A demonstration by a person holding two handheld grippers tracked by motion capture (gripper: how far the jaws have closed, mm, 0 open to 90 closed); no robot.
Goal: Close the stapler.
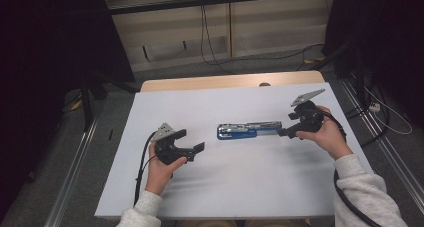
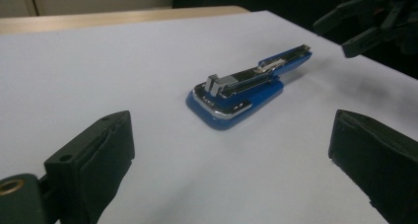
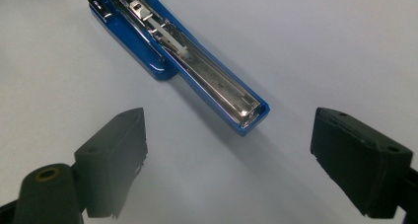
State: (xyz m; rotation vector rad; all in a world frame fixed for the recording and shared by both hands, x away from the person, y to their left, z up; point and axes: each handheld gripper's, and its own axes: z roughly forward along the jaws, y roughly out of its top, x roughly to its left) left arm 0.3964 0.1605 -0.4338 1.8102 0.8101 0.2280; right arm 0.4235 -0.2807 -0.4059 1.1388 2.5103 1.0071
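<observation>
A blue stapler (image 1: 245, 131) lies on the white table top (image 1: 225, 187), swung open so its metal staple channel faces up. My left gripper (image 1: 192, 140) is held open a short way to the stapler's left, pointing at it. In the left gripper view the stapler (image 2: 246, 88) lies ahead of the spread jaws, apart from them. My right gripper (image 1: 287, 125) is open at the stapler's right end. In the right gripper view the stapler's blue tip (image 3: 249, 116) sits just ahead of the gap between the pads, touching neither.
A wooden table edge (image 1: 230, 81) shows beyond the white top. Cables (image 1: 210, 47) run over the grey floor behind. Metal rails (image 1: 75, 162) flank the table on both sides. The other gripper (image 2: 360, 26) shows at the left gripper view's top right.
</observation>
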